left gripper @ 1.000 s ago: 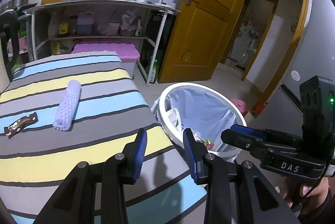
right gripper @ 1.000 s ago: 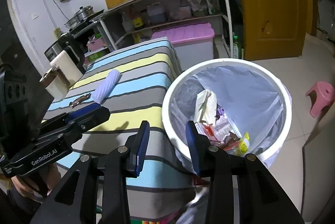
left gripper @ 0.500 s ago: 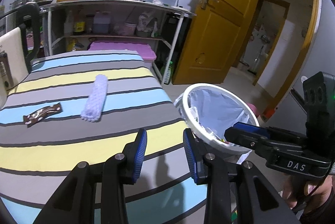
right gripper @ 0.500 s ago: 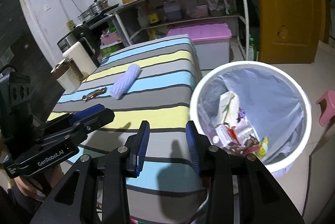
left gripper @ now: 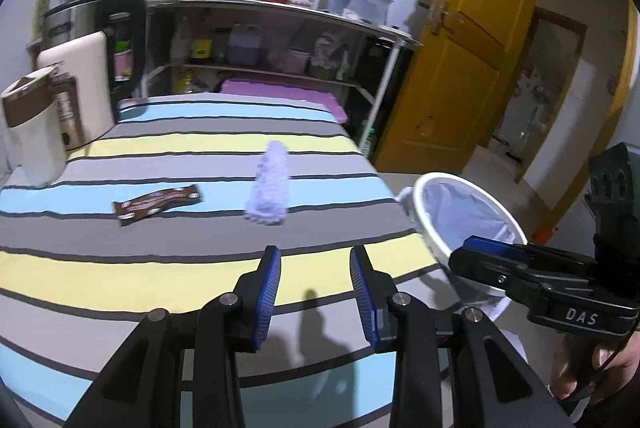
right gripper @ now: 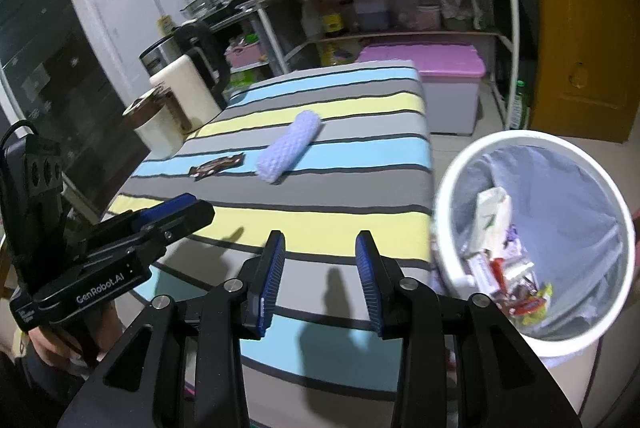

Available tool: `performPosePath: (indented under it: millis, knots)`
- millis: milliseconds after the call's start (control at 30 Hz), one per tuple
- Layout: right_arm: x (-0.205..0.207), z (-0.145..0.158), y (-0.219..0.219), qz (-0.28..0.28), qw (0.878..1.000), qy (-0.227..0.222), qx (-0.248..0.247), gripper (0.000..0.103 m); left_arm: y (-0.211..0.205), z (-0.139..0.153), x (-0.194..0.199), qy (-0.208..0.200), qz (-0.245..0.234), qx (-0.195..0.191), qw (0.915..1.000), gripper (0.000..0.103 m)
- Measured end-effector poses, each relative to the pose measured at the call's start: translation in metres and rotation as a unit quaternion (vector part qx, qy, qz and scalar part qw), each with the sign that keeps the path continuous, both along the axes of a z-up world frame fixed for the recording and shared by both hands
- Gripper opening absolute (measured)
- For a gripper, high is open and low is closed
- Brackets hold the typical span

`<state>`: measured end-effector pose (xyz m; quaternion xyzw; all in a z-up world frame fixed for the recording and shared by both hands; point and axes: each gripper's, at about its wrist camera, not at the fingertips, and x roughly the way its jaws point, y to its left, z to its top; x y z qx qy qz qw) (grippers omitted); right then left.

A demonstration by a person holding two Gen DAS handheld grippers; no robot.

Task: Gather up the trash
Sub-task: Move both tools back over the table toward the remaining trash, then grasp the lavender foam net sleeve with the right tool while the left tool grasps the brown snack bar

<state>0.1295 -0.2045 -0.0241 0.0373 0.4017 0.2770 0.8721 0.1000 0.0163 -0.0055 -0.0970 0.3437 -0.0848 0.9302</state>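
A brown snack wrapper [left gripper: 157,203] [right gripper: 217,166] lies flat on the striped tablecloth, left of a lilac foam net sleeve [left gripper: 270,188] [right gripper: 289,151]. A white trash bin [right gripper: 452,268] [left gripper: 424,224] with a bag liner stands off the table's right edge and holds several wrappers and a carton. My left gripper [left gripper: 315,270] is open and empty over the near yellow stripe. My right gripper [right gripper: 320,264] is open and empty over the table's near edge, left of the bin.
The striped table [left gripper: 120,268] carries a white-and-brown kettle [left gripper: 30,132] and a cream appliance [left gripper: 80,88] at its far left. A metal shelf rack [left gripper: 280,40] with bottles and a pink-lidded box [right gripper: 424,60] stand behind. A yellow door [left gripper: 460,68] is at the right.
Both grippers have swung left, away from the bin and toward the table. The wrapper and foam sleeve now sit nearer the middle of both views. Both stay open and empty.
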Motion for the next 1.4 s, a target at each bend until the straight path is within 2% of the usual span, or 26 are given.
performPosePath:
  millis: [400,633,733,1033,1233,1400]
  knots:
    - [0.017,-0.010,0.039,0.025,1.000,0.017,-0.007,0.045,0.064,-0.008,0.004,0.005,0.069,0.014,0.9975,0.036]
    - [0.032,-0.013,0.055,0.031,0.999,0.026,0.002,0.046,0.094,-0.010,0.014,0.002,0.092,0.021,0.9955,0.036]
    - [0.043,-0.015,0.066,0.033,0.999,0.029,0.005,0.052,0.100,-0.011,0.016,0.001,0.096,0.021,0.9952,0.036]
    - [0.072,-0.029,0.100,0.037,0.998,0.045,-0.009,0.052,0.118,-0.017,0.030,0.005,0.102,0.018,0.9946,0.036]
    - [0.097,-0.039,0.113,0.014,0.998,0.059,-0.014,0.052,0.126,-0.019,0.041,0.006,0.101,0.020,0.9947,0.036]
    - [0.111,-0.041,0.119,0.003,0.999,0.052,-0.006,0.052,0.132,-0.020,0.054,0.007,0.095,0.026,0.9951,0.043]
